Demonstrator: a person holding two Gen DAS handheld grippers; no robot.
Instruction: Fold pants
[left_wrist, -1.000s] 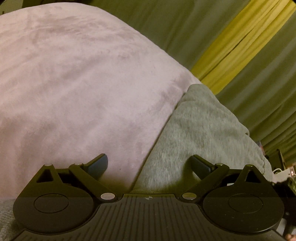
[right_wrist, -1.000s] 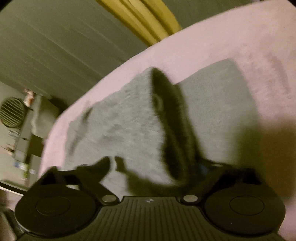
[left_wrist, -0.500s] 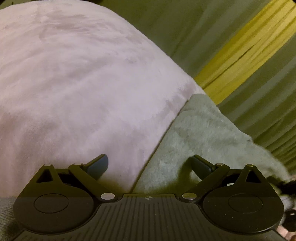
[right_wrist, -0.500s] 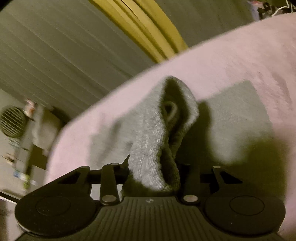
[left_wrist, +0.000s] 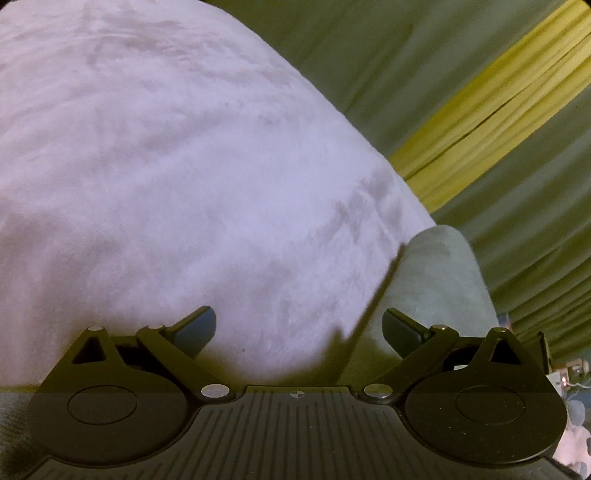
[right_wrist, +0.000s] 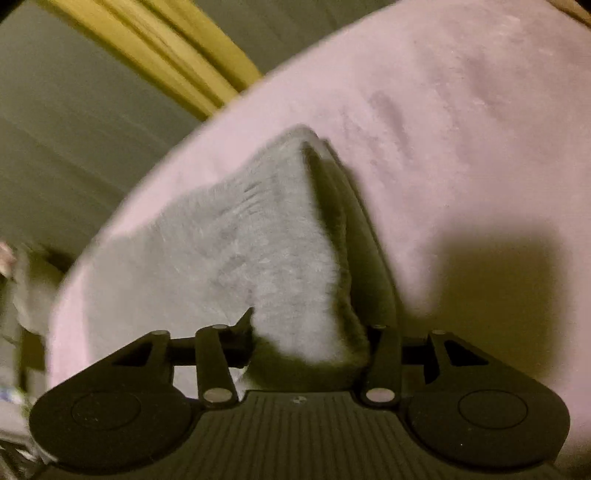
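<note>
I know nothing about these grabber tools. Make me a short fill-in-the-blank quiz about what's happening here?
1. The right gripper is shut on a fold of the ____ pants.
2. The left gripper has its jaws ____, holding nothing.
3. The pants lie on a soft ____ blanket.
4. Behind the blanket, among the grey curtains, hangs a ____ curtain.

Missing words: grey; open; pink; yellow

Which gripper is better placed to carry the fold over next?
Right. The right gripper is shut on the gray pants, lifted off the pink blanket; the left gripper is open and empty.
</note>
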